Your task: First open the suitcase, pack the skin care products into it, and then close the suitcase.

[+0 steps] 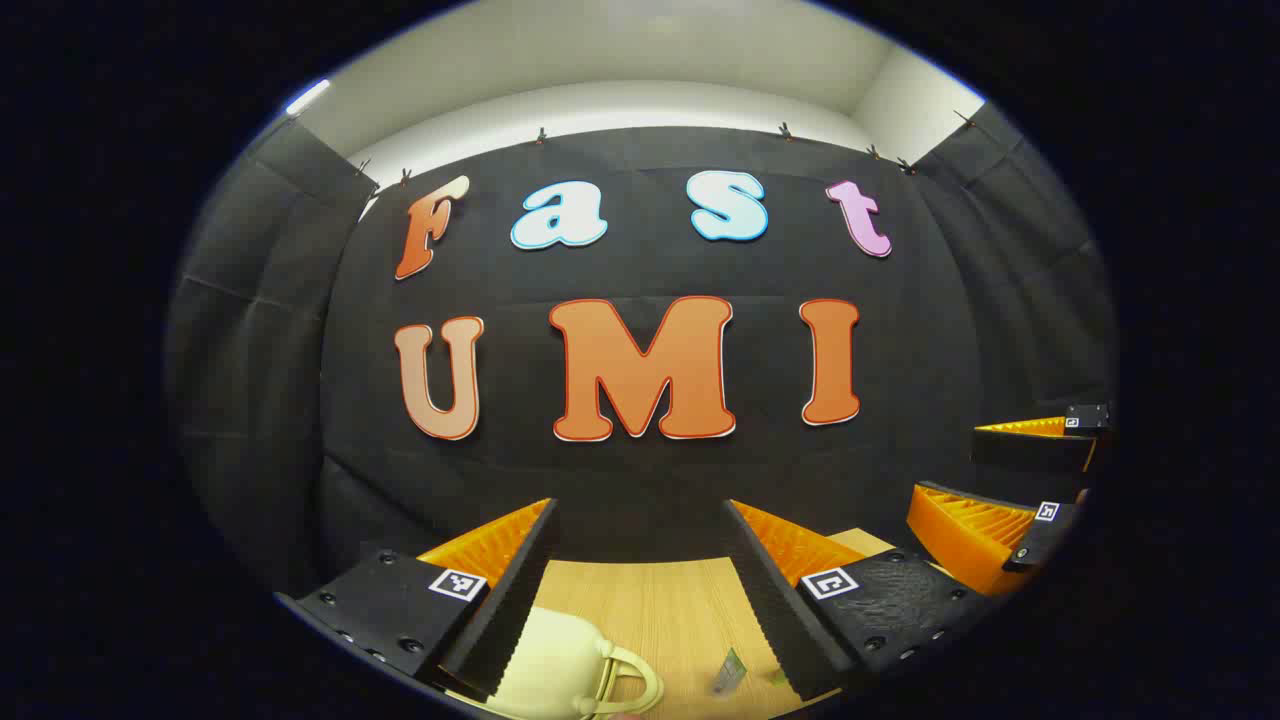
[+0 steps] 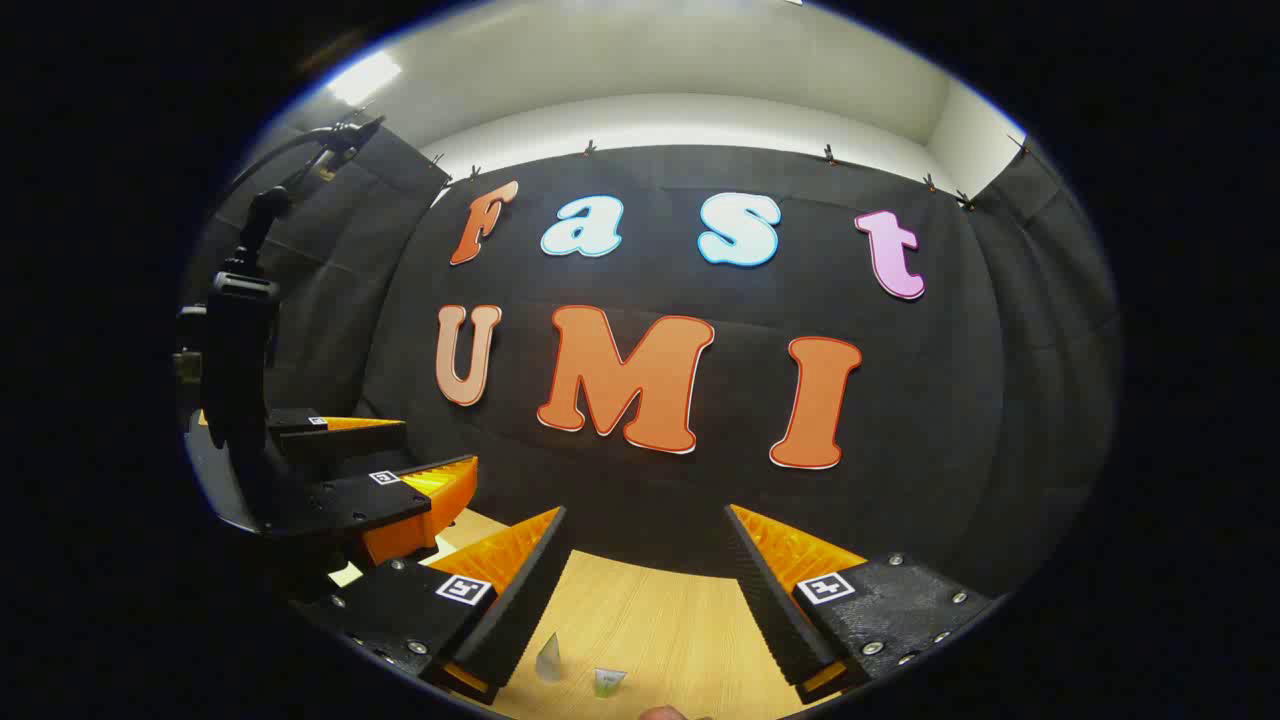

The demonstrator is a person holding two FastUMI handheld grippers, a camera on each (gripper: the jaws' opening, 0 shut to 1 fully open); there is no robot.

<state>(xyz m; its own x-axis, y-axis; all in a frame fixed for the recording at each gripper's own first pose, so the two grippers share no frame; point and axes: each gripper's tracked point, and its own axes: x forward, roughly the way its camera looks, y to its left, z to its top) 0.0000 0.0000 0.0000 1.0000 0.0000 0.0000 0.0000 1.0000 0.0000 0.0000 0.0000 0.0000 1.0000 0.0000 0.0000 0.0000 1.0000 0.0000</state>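
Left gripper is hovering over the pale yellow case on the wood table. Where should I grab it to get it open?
Judging from the left gripper view, take the looped handle that arches off the pale yellow case. It stands proud of the rounded body, so the open left gripper could come down from above with one finger through the loop. The lid seam isn't visible.

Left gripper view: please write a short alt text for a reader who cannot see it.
The left hand-held gripper is open above a wooden table, facing the booth's black cloth wall. A pale yellow suitcase with a handle lies below its fingers, and a small tube lies nearby. The right hand-held gripper shows at the right edge.
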